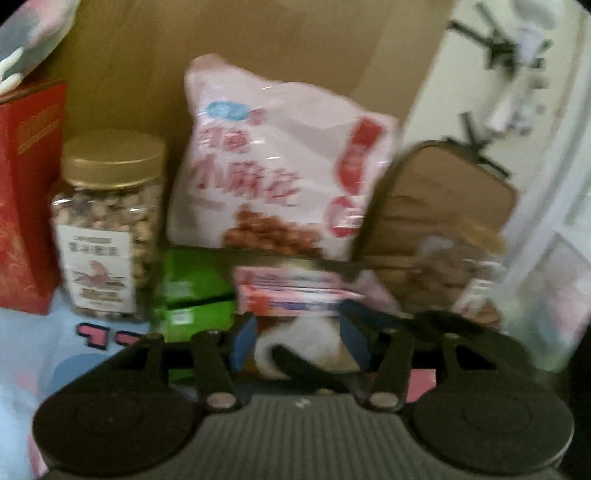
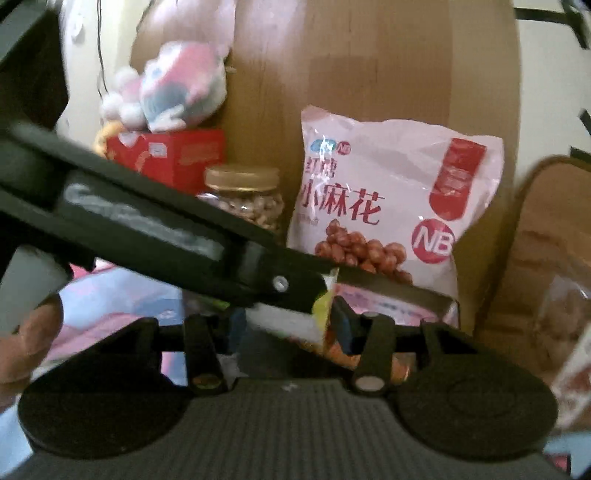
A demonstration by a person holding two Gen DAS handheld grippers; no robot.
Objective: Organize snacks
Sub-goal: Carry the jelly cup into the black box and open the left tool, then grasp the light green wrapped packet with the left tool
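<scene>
Left gripper: blue pads clamped on a white-and-brown snack packet, pad faces pressed to both its sides. At twelve o'clock of the fingers, a flat pink-and-white snack box; at ten o'clock, stacked green boxes. Further out at twelve, propped upright against a wooden board, a big pink bag of fried dough twists. At ten o'clock, a clear jar of nuts with a gold lid, just beside a red carton at nine. At two o'clock, a tan pouch and a blurred clear bag of brown snacks. Underneath, a pale blue and pink printed cloth.

Right gripper: pads closed on a yellow-edged, orange snack packet, though partly hidden by the other gripper's black frame crossing from nine o'clock to centre. A hand at eight o'clock. Same pink bag at one o'clock, jar at eleven, red carton beyond it with a plush toy on top
</scene>
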